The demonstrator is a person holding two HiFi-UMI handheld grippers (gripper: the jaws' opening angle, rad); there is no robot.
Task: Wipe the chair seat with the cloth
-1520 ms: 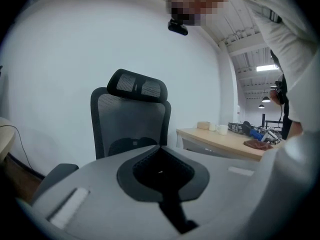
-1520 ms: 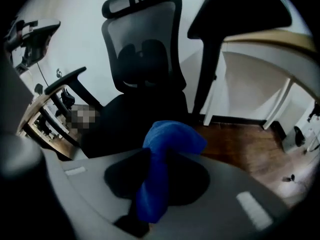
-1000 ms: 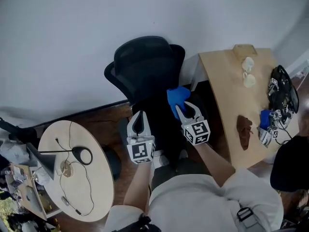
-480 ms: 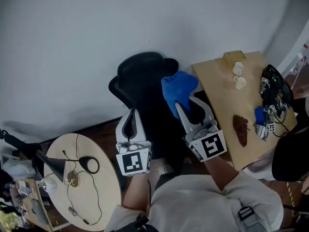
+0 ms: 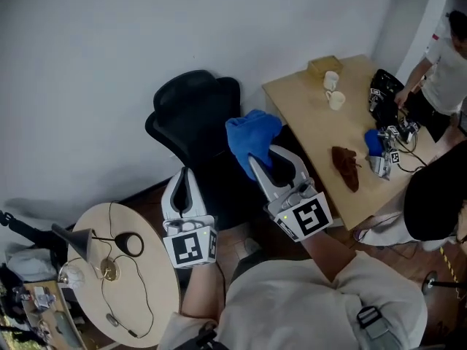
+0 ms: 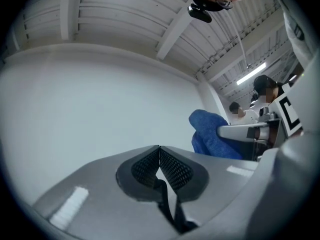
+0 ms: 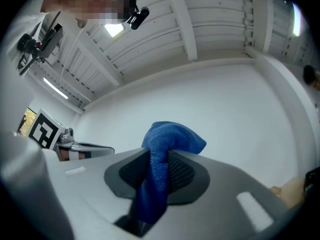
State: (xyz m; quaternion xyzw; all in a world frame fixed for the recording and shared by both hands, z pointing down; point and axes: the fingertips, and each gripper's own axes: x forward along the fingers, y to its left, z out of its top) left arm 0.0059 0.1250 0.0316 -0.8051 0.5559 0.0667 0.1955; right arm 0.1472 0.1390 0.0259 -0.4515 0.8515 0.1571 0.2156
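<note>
Since the earlier frame, the cloth [image 5: 252, 131] has been raised clear of the chair [image 5: 191, 111] to the head view's centre by the right gripper [image 5: 263, 155]; wiping seems paused or finished. In the left gripper view, the left gripper [image 6: 159, 151] is shown with fingers together, empty. In the right gripper view, the fingers are clamped on the cloth.

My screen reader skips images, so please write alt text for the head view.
The right gripper is shut on a blue cloth, held over a black office chair; the left gripper, shut and empty, is beside it. A round table stands left, a wooden desk right.
</note>
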